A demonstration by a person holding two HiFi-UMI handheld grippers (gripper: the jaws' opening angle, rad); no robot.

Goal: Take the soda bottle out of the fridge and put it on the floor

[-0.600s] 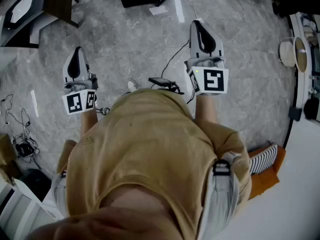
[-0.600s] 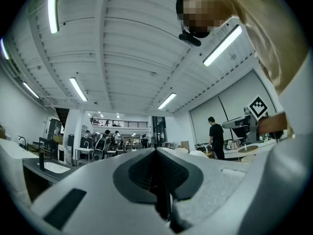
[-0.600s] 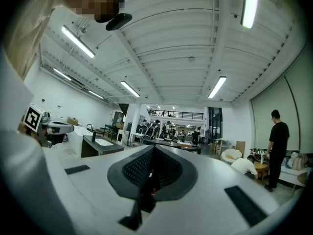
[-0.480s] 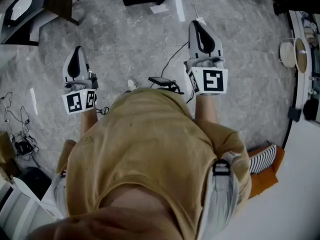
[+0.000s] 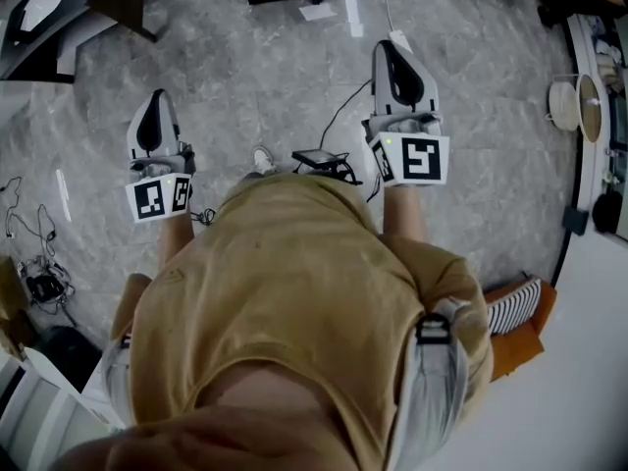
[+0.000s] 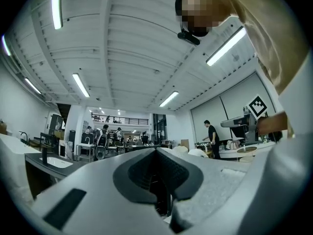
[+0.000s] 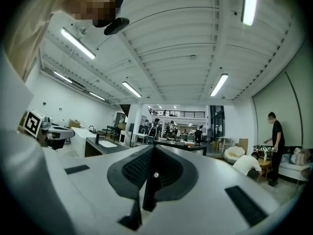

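Though the floor (image 5: 255,77) has slid slightly beneath me, left gripper (image 5: 154,106) and right gripper (image 5: 388,57) fingers stay closed, empty; fridge unseen.

You stand on a grey marbled floor (image 5: 255,77), with loose cables (image 5: 41,285) at your left. Long strip lights (image 7: 218,84) line the white ribbed ceiling (image 7: 171,48) above a dark counter (image 7: 105,146).
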